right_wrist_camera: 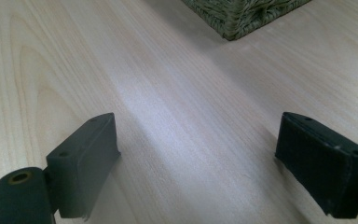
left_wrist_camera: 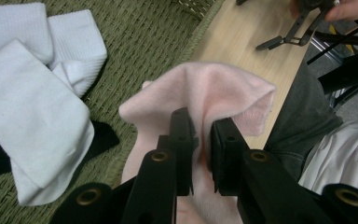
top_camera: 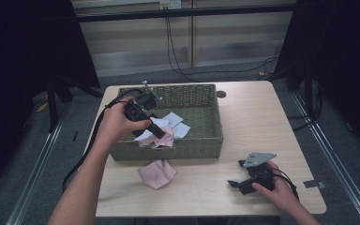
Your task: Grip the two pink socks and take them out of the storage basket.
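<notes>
Pale wood grain runs across the rounded table [top_camera: 258, 122], and on its far half sits a rectangular basket [top_camera: 201, 140] of tightly woven olive-green fibre, its walls ribbed with coarse braid. Inside the basket lie white socks [left_wrist_camera: 32, 107] — soft, ribbed at the cuff, folded over one another — with a scrap of black fabric [left_wrist_camera: 103, 134] peeking from under them. The left gripper [left_wrist_camera: 200, 140] is over the basket's near part, its black jaws pinched on a fold of a pink sock [left_wrist_camera: 214, 88], a fuzzy knit that bunches into a ridge between the pads and hangs over the basket's near rim. A second pink sock [top_camera: 157, 173] lies crumpled on the bare table, just in front of the basket wall. At the table's near right, the right gripper [top_camera: 238, 180] rests low over the wood in the person's hand [top_camera: 281, 192], its blocky, matt black jaws spread wide apart — nothing between them but grain.
</notes>
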`<control>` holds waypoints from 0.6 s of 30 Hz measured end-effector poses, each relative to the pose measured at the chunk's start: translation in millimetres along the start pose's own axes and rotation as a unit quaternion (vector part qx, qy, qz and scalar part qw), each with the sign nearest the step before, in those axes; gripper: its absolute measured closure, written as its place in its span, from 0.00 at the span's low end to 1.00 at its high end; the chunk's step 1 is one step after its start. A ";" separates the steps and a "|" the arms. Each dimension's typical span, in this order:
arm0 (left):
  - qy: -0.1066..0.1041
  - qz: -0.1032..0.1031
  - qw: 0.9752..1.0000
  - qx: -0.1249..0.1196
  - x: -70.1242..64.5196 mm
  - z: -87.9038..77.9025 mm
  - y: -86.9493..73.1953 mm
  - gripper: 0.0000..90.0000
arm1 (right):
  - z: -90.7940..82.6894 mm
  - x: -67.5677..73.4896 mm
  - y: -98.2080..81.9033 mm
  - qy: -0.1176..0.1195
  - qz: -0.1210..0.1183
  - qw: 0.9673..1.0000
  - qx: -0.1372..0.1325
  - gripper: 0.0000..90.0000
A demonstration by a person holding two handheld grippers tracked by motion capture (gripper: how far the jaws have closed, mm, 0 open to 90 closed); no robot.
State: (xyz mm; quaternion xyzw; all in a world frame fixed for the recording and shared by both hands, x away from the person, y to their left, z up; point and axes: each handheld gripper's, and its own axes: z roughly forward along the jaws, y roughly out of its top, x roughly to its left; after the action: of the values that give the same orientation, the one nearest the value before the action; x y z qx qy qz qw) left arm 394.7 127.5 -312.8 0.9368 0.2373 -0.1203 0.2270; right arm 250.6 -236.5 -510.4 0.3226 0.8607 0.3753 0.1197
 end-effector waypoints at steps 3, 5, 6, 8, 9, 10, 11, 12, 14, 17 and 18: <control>-0.001 0.003 1.000 0.003 -3.4 2.0 -0.1 0.89 | -0.1 -0.1 -0.1 0.000 -0.001 1.000 0.001 0.13; -0.001 0.006 1.000 0.001 -4.8 3.7 -0.5 0.89 | 0.0 -0.1 -0.1 0.000 -0.001 1.000 0.001 0.13; -0.003 0.009 1.000 -0.001 -7.4 5.1 -0.8 0.89 | 0.0 -0.1 -0.1 0.000 -0.001 1.000 0.001 0.13; -0.003 0.011 1.000 0.001 -9.8 5.8 -0.6 0.89 | -0.1 -0.1 -0.1 0.000 -0.001 1.000 0.001 0.13; -0.005 0.018 1.000 0.005 -9.8 6.0 -0.4 0.89 | -0.1 -0.2 -0.1 0.000 -0.001 1.000 0.001 0.13; -0.006 0.017 1.000 0.001 -11.2 7.1 -0.8 0.89 | 0.0 -0.1 -0.1 0.000 -0.001 1.000 0.001 0.13; -0.006 0.017 1.000 0.001 -11.2 7.1 -0.8 0.89 | 0.0 -0.1 -0.1 0.000 -0.001 1.000 0.001 0.13; -0.004 0.016 1.000 0.000 -12.4 7.5 -1.0 0.89 | -0.1 -0.1 -0.1 0.000 -0.001 1.000 0.001 0.13; -0.007 0.021 1.000 0.000 -14.7 9.9 -1.1 0.89 | 0.0 -0.2 -0.1 0.000 -0.001 1.000 0.001 0.13; -0.011 0.027 1.000 0.000 -18.2 13.8 -1.1 0.89 | -0.1 -0.1 -0.1 0.000 -0.001 1.000 0.001 0.13; -0.013 0.026 1.000 0.000 -20.1 18.4 -1.3 0.88 | -0.1 -0.1 -0.1 0.000 -0.001 1.000 0.001 0.13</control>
State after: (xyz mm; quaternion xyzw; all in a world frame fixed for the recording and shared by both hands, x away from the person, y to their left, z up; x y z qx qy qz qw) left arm 374.6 111.8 -322.6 0.9410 0.2098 -0.1269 0.2334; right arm 250.6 -236.6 -510.4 0.3214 0.8614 0.3746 0.1197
